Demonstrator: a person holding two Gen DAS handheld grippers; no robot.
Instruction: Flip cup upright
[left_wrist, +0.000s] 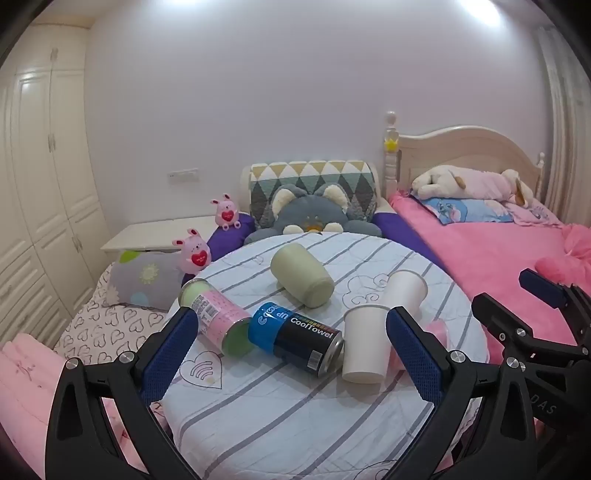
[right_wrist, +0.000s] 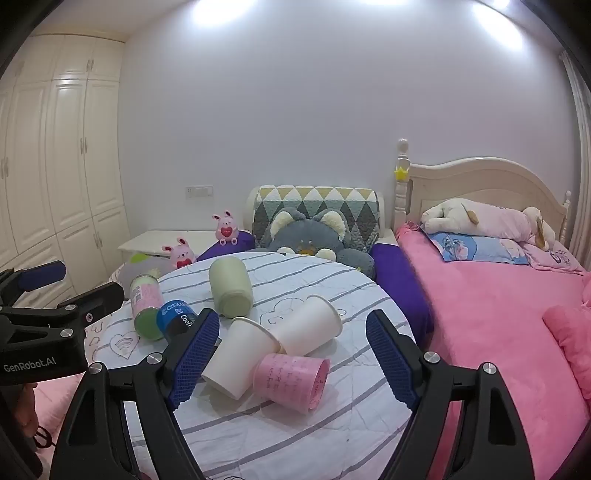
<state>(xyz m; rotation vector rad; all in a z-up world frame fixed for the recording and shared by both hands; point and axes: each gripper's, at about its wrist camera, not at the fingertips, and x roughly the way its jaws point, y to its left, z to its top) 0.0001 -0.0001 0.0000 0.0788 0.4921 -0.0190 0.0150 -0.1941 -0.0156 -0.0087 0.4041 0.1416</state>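
Several cups lie on their sides on a round table with a striped cloth (left_wrist: 288, 417) (right_wrist: 288, 435). Two white paper cups (left_wrist: 365, 347) (left_wrist: 404, 291) lie at the right; they show in the right wrist view too (right_wrist: 240, 356) (right_wrist: 312, 325). A pink cup (right_wrist: 291, 380) lies nearest my right gripper (right_wrist: 295, 360), which is open and empty just above it. A pale green cup (left_wrist: 301, 275) (right_wrist: 231, 286) lies further back. My left gripper (left_wrist: 291, 350) is open and empty, above the cans.
A blue-black CoolTowel can (left_wrist: 295, 339) (right_wrist: 177, 319) and a pink-green can (left_wrist: 218, 317) (right_wrist: 146, 306) lie on the table's left. A pink bed (left_wrist: 498, 251) is to the right, a grey plush cushion (left_wrist: 314, 218) behind, a wardrobe (left_wrist: 44, 184) at left.
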